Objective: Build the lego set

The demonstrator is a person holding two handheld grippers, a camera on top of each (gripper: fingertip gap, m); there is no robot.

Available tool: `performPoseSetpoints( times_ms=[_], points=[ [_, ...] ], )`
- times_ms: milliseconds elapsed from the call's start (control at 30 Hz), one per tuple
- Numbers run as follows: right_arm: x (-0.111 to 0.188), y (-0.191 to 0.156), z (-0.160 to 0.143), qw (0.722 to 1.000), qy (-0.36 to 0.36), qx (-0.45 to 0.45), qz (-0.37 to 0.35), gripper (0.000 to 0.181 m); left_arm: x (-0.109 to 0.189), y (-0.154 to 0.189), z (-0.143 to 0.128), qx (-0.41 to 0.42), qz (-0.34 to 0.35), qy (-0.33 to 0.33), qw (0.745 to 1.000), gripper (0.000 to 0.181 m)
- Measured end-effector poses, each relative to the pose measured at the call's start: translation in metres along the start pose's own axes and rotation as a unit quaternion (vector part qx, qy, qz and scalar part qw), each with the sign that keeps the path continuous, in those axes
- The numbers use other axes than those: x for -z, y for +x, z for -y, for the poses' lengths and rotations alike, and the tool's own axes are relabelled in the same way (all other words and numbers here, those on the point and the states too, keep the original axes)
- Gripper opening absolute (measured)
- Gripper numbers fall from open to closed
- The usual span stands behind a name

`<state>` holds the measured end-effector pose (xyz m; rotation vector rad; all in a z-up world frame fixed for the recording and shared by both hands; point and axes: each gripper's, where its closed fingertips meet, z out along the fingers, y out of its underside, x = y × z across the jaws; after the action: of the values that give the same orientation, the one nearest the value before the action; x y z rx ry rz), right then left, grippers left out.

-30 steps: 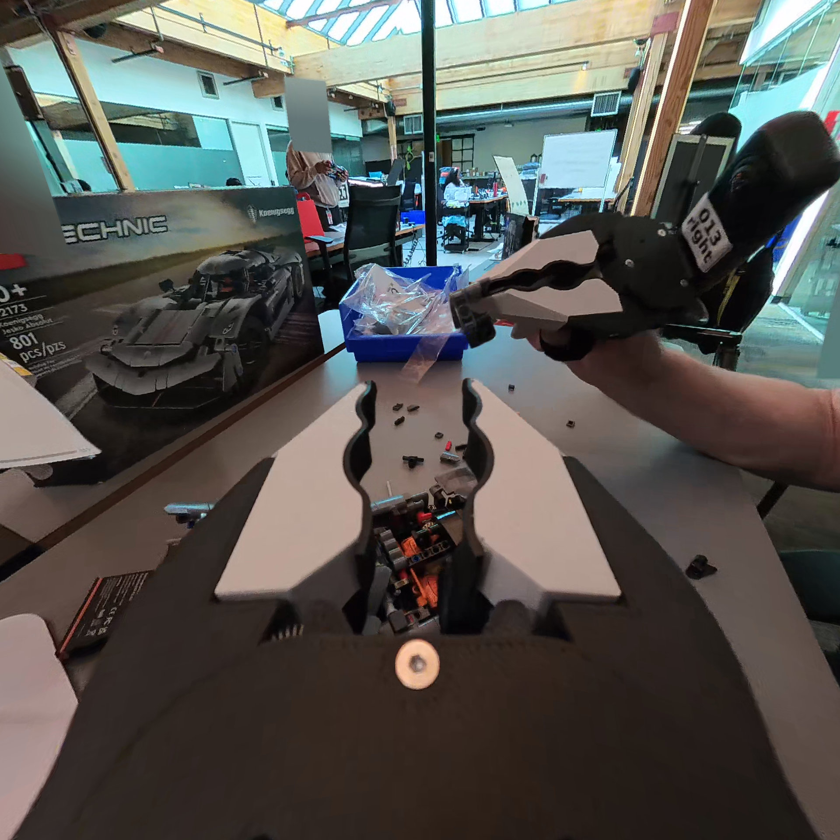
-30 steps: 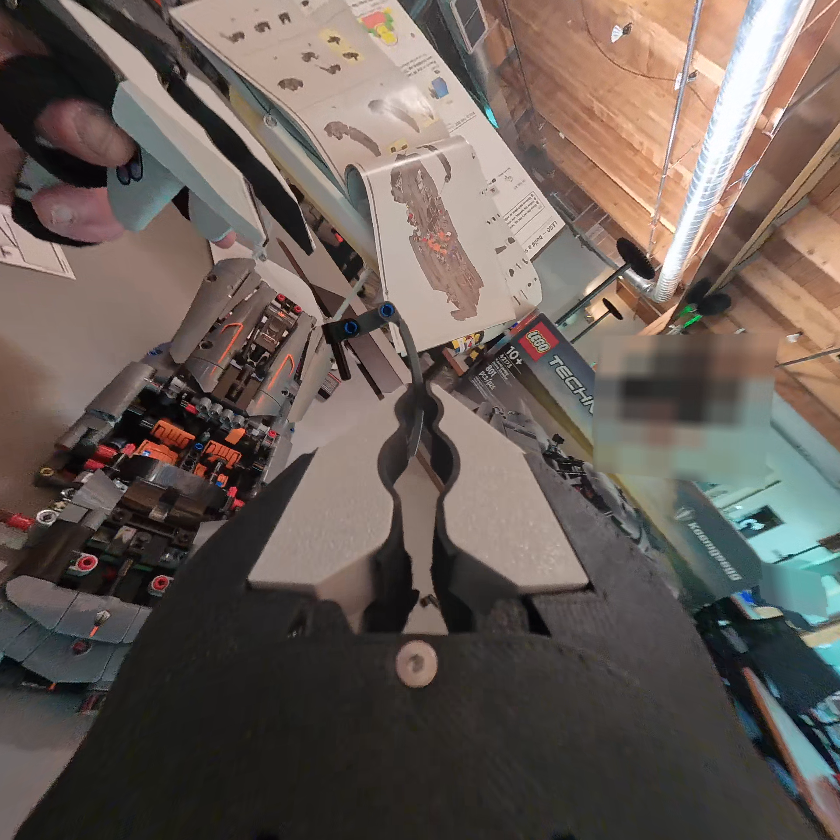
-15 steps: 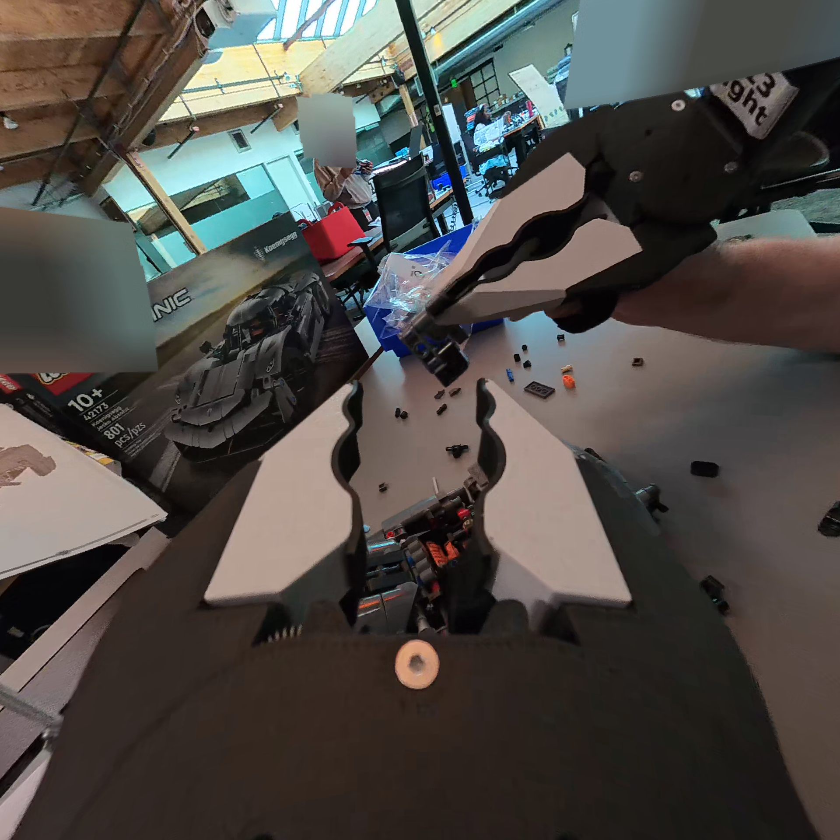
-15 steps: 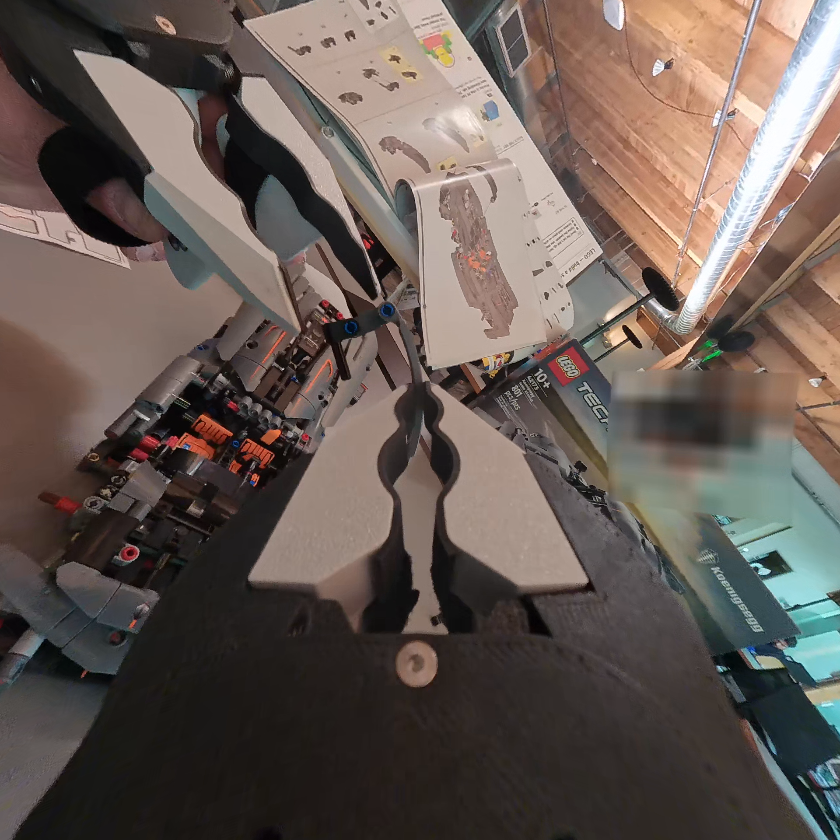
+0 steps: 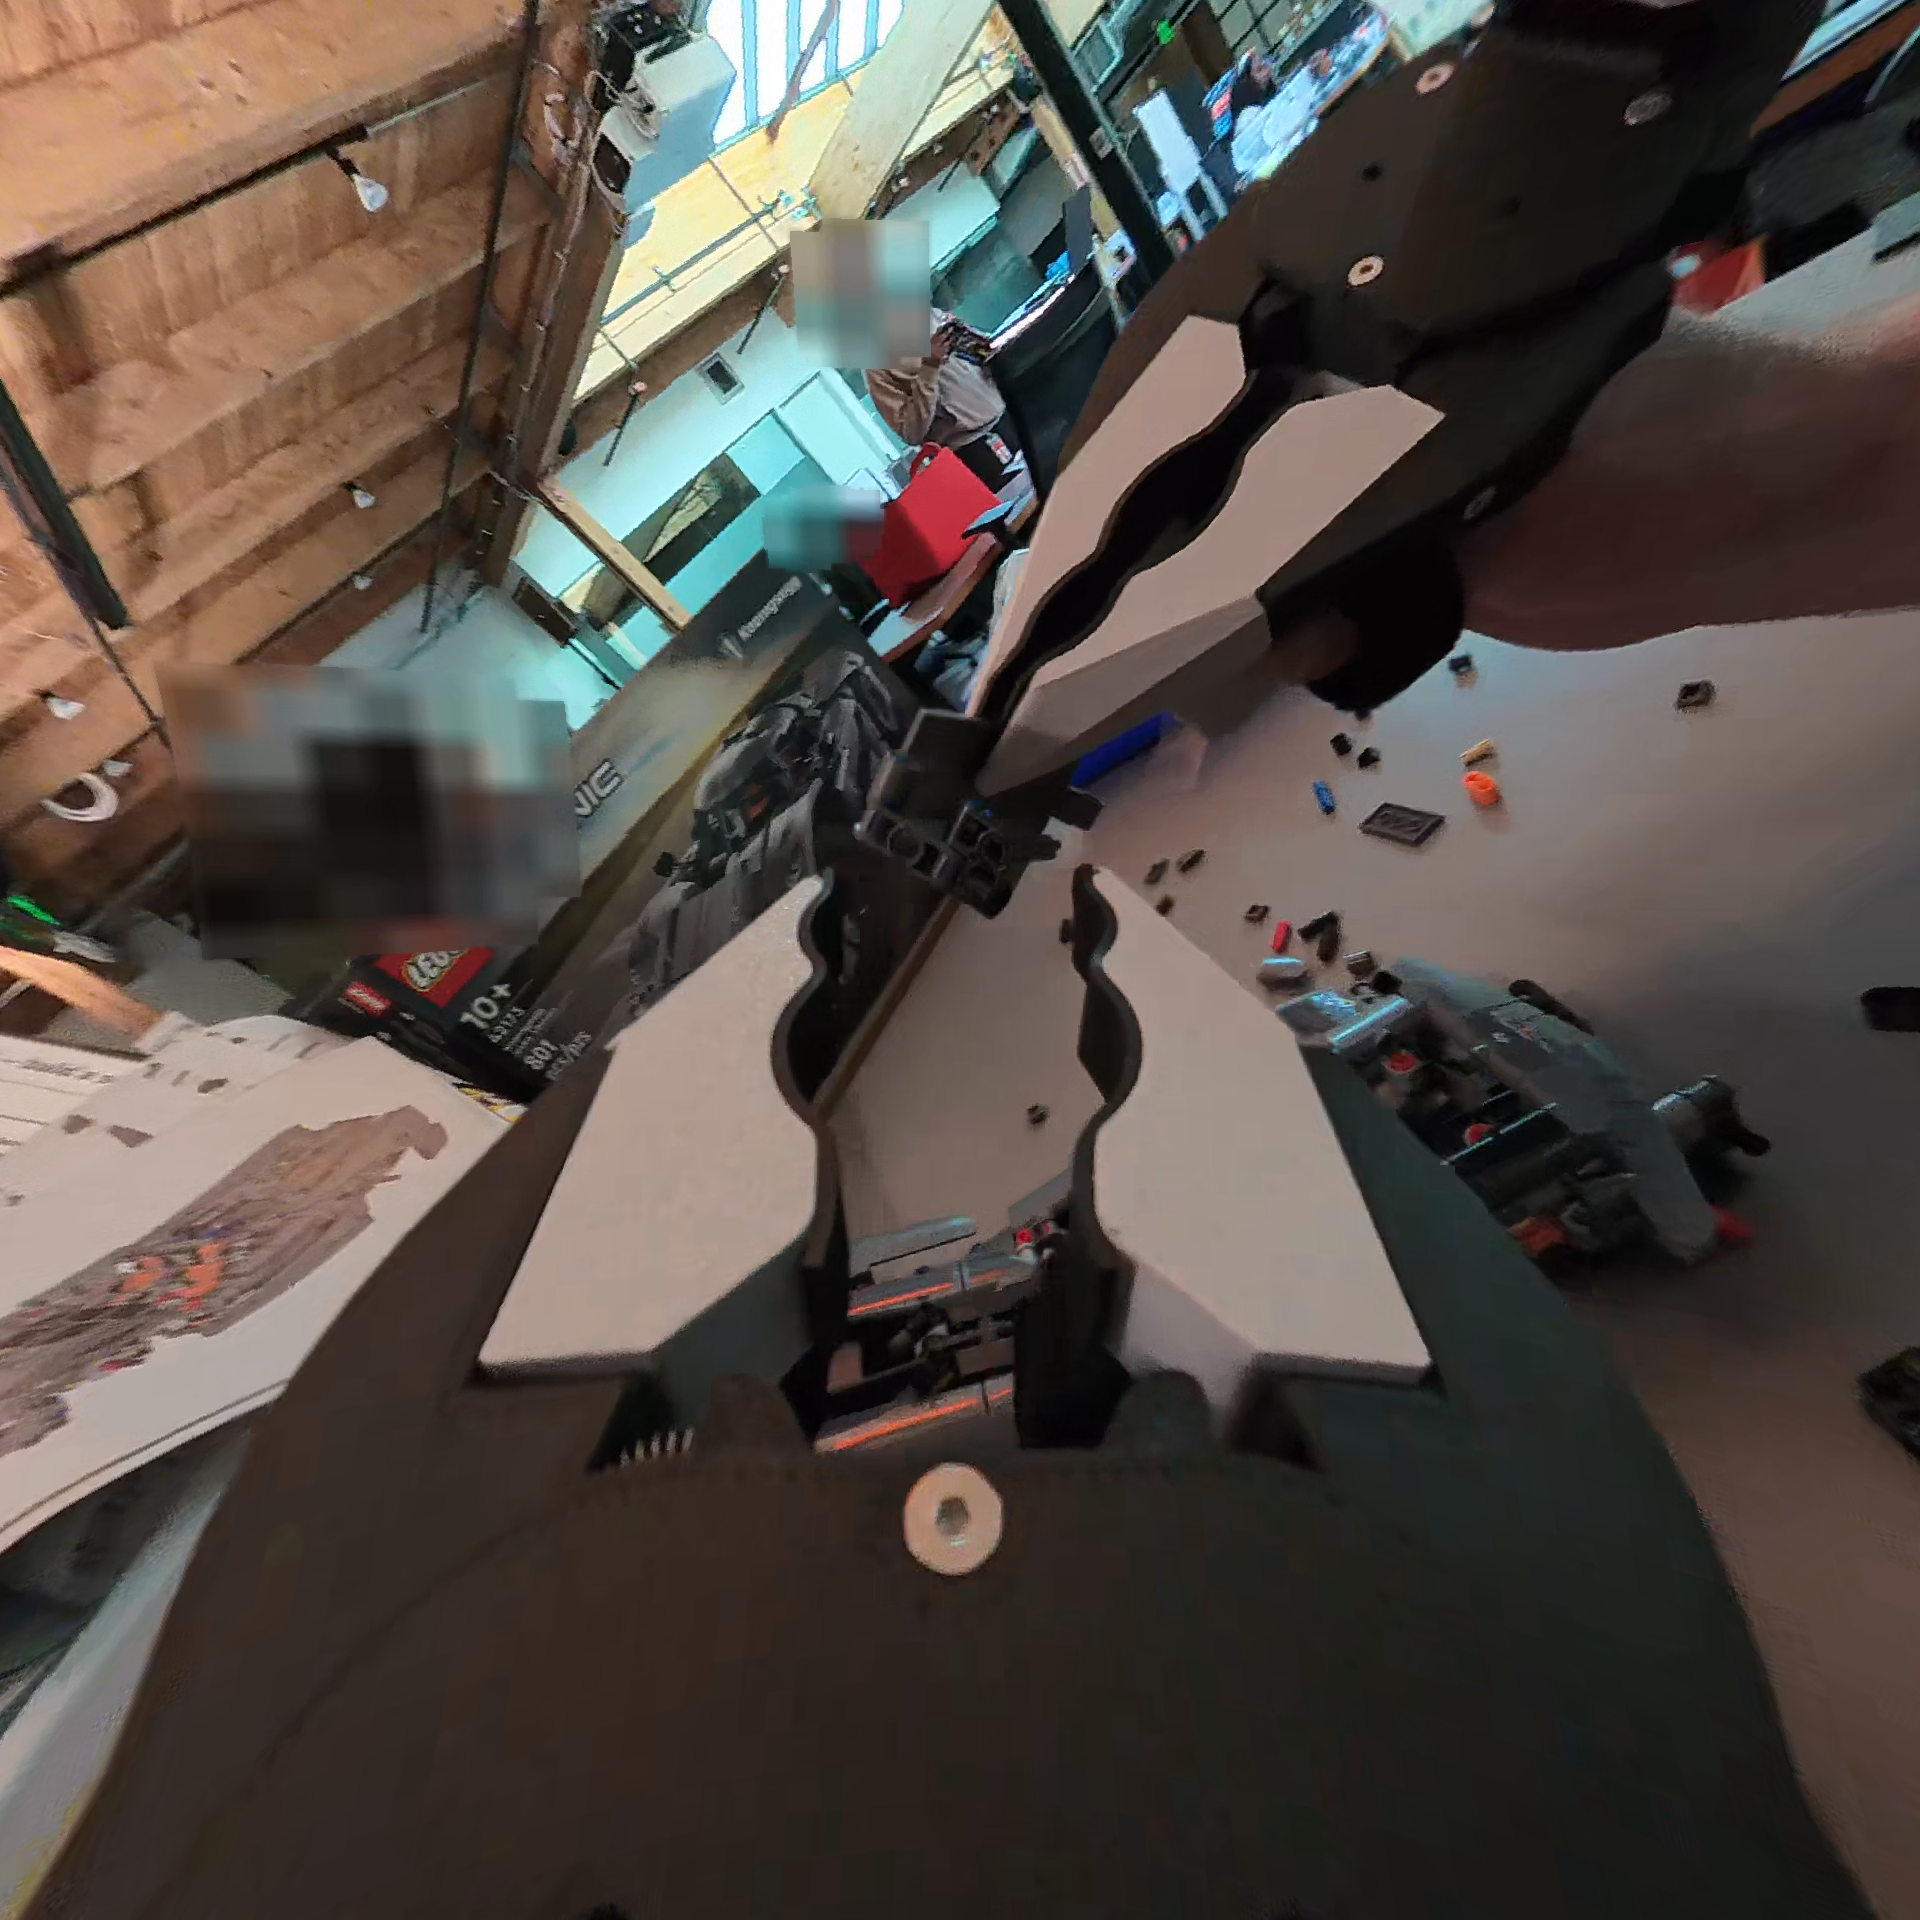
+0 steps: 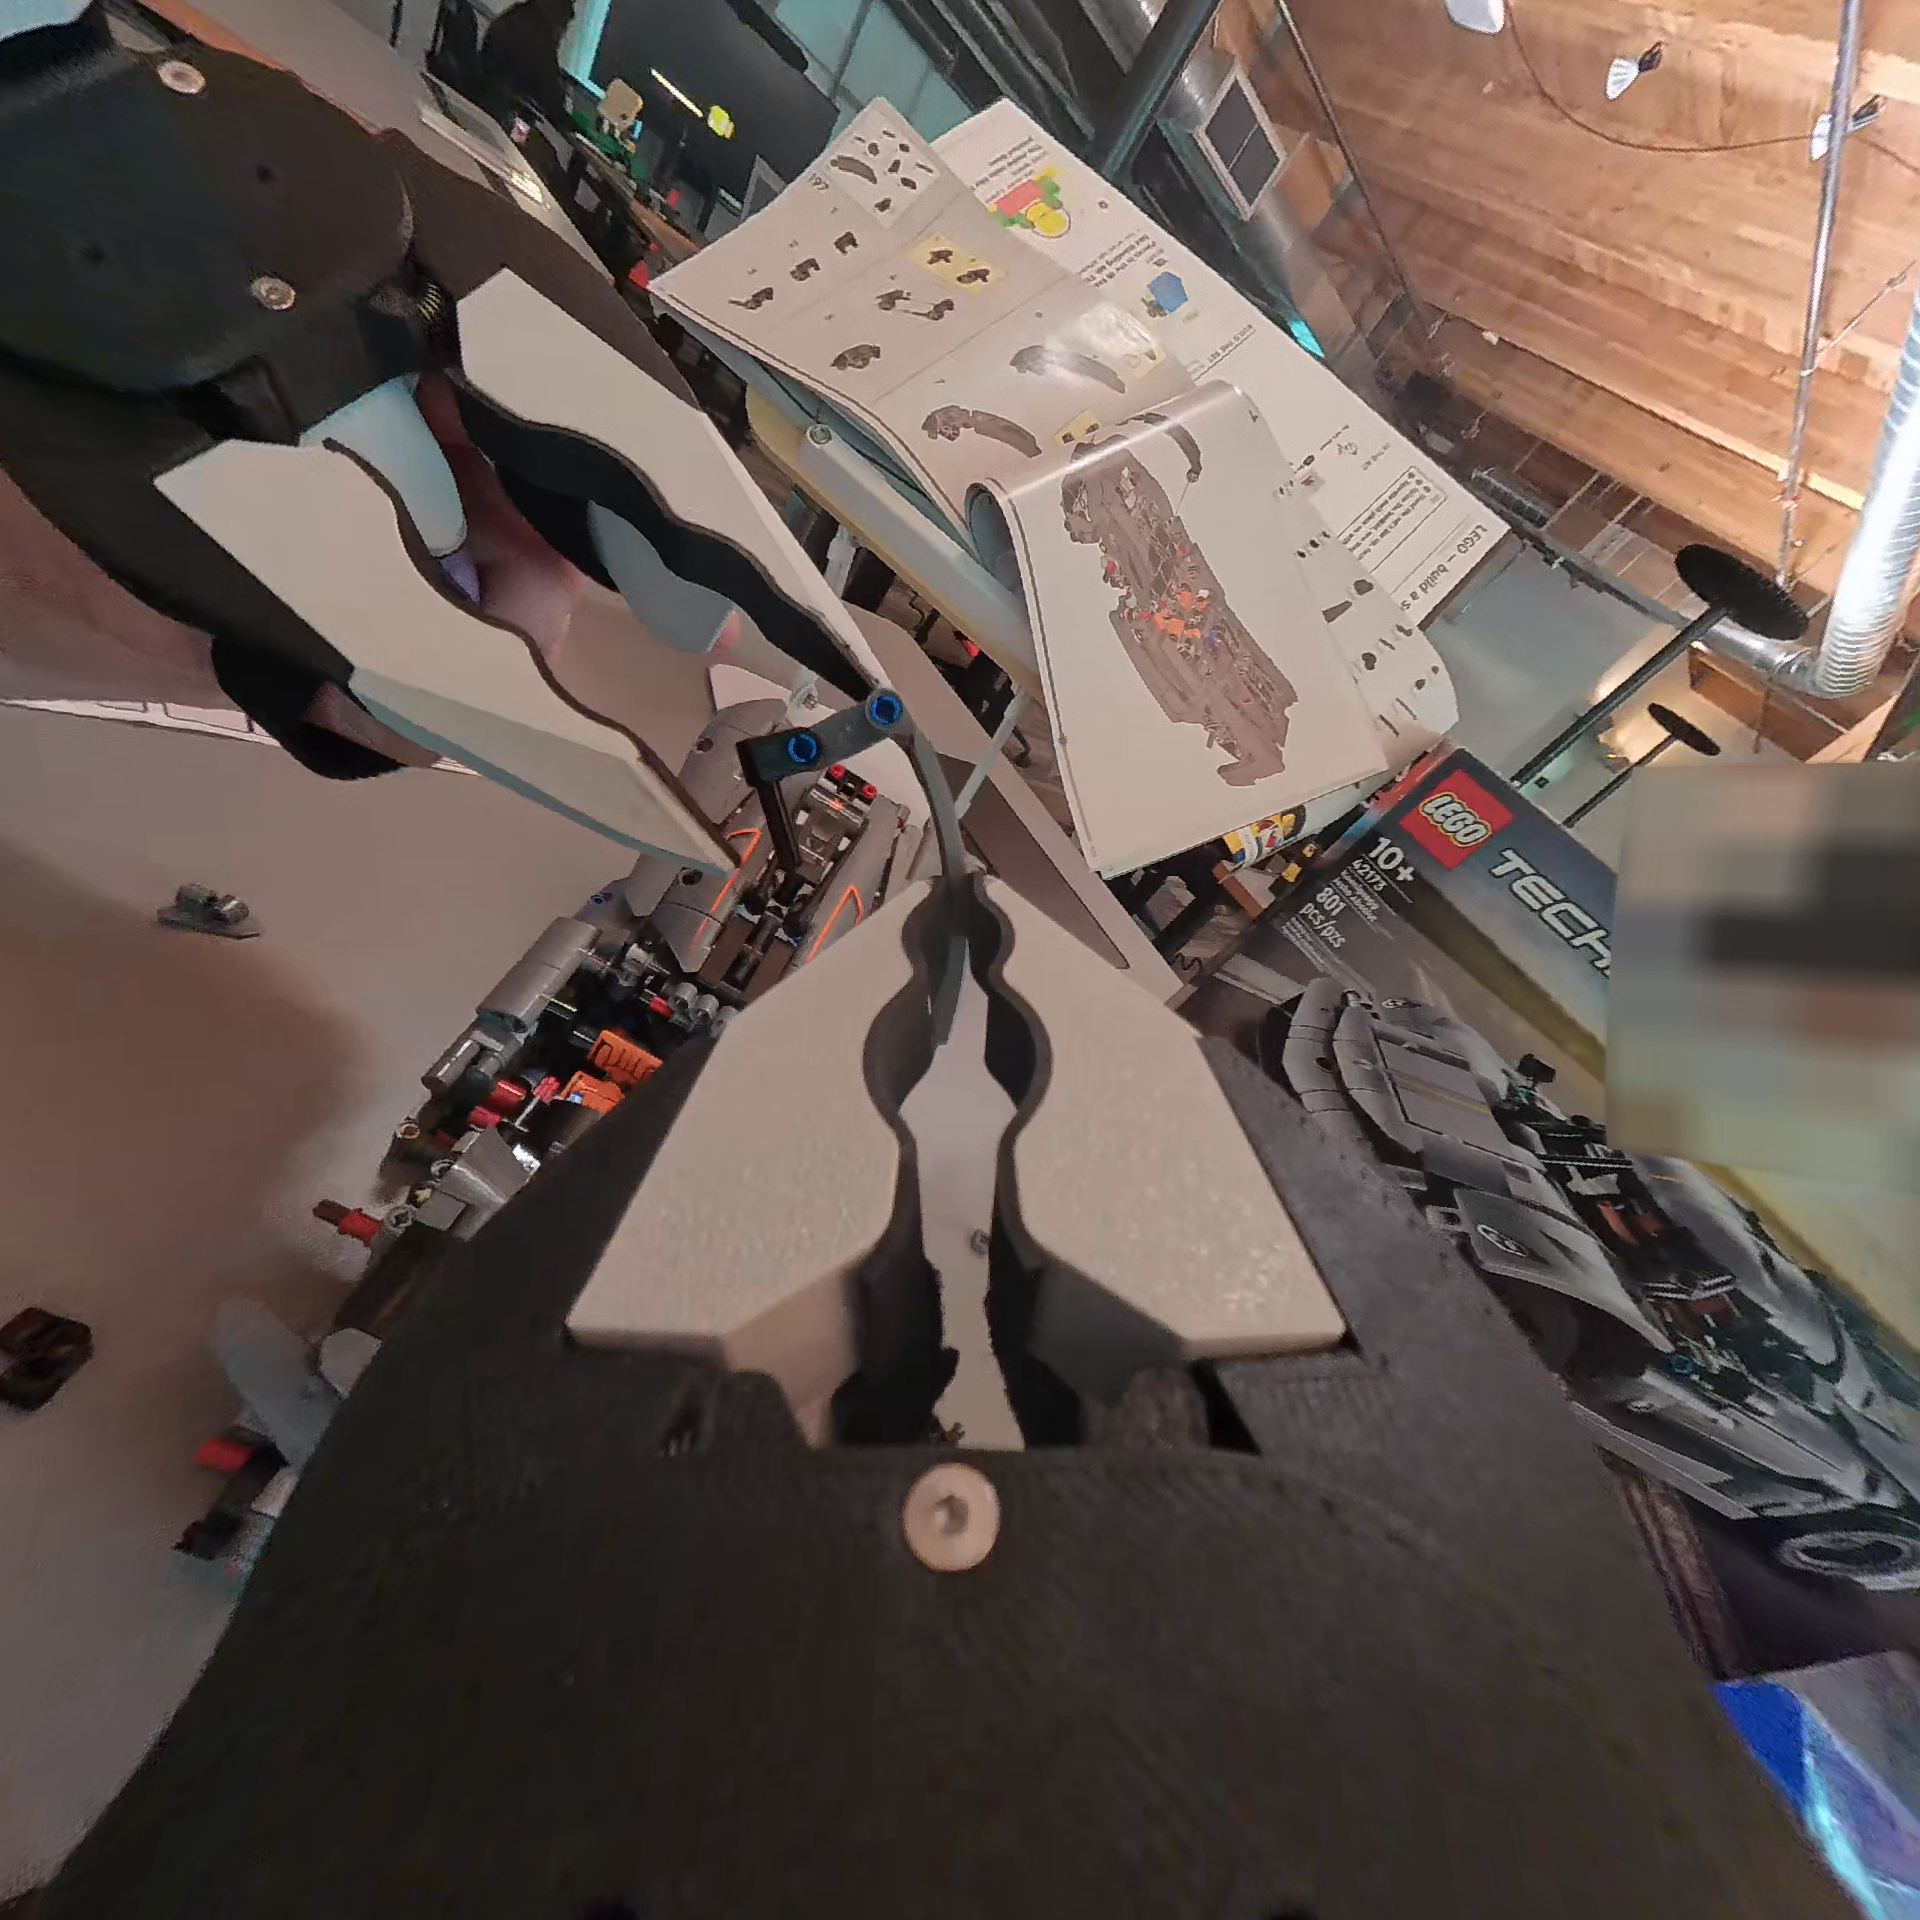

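My right gripper (image 6: 951,896) is shut on a grey curved Lego piece (image 6: 932,821) that ends in a black beam with blue pins (image 6: 831,734). In the left wrist view the right gripper (image 5: 982,727) reaches in from the upper right, and the held black part (image 5: 935,826) hangs just ahead of my left gripper (image 5: 948,899). The left gripper is open and empty. In the right wrist view its fingertips (image 6: 707,847) stand on either side of the black beam without touching it. The partly built grey, black and orange car (image 6: 613,1023) lies on the table below, also in the left wrist view (image 5: 1517,1101).
An open instruction booklet (image 6: 1132,499) stands behind the car, also in the left wrist view (image 5: 208,1205). The set's box (image 6: 1517,935) leans at the back. Small loose pieces (image 5: 1351,831) are scattered on the grey table (image 5: 1662,883). A blue bin (image 5: 1127,740) sits behind the right gripper.
The right gripper has carried its piece down and closer, up to the mouth of the left gripper. The left gripper has lifted and tilted, and the car has slid toward the right of its view.
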<state>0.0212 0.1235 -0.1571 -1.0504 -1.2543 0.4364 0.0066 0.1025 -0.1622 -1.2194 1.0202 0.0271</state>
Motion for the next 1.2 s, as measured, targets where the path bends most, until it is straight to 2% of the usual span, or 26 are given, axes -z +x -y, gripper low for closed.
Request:
performPoseSetpoints(
  times_ms=[300,733,1200],
  points=[
    [-0.004,-0.006,0.001,0.999,0.009,-0.049,0.023,0.001,0.001,-0.002,0.001,-0.084,0.047,-0.028,0.995,0.029],
    [-0.004,-0.010,0.006,0.996,0.018,-0.082,0.041,0.001,0.003,-0.008,0.008,-0.076,0.070,-0.018,0.994,0.027],
    [-0.001,-0.002,0.004,0.997,0.010,-0.068,0.018,0.002,0.008,-0.013,0.012,-0.066,0.078,-0.005,0.995,0.022]
  ],
)
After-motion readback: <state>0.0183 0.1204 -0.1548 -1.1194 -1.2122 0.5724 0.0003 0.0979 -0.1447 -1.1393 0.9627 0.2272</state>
